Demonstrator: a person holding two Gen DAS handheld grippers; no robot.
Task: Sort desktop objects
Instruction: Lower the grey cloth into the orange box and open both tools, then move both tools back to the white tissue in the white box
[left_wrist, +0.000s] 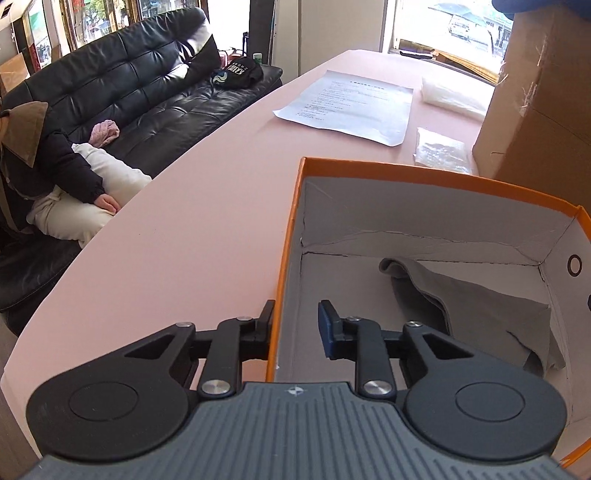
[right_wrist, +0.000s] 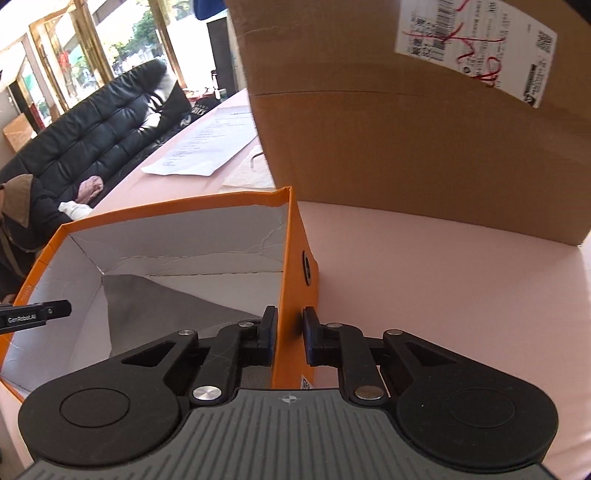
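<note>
Now, from the left wrist view, one orange box (left_wrist: 291, 236) is seen on the pink table (left_wrist: 192, 236), open at the top, grey inside. One grey cloth (left_wrist: 476, 314) is seen lying crumpled in it, toward the right wall. The left gripper (left_wrist: 295, 328) is straddled over the box's left wall: one finger outside, one inside, with a clear gap left on the inner side, so it is held parted, nothing pinched. Beyond the box, one printed sheet (left_wrist: 351, 103) and two clear plastic bags (left_wrist: 441, 151) are counted, beside one large cardboard carton (left_wrist: 535, 110). A person is seen on the black sofa (left_wrist: 122, 85).

Over to the right wrist view: the same orange box (right_wrist: 295, 258) is shown from its other side, the grey cloth (right_wrist: 166, 310) again inside. The right gripper (right_wrist: 290, 332) is set astride the right wall, inner pad against it, a slim gap visible at the outer pad; whether the wall is truly pinched cannot be told. Only here is the carton's (right_wrist: 406, 147) shipping label (right_wrist: 476, 48) shown, and the left gripper's finger (right_wrist: 37, 316) is caught at the far wall.
</note>
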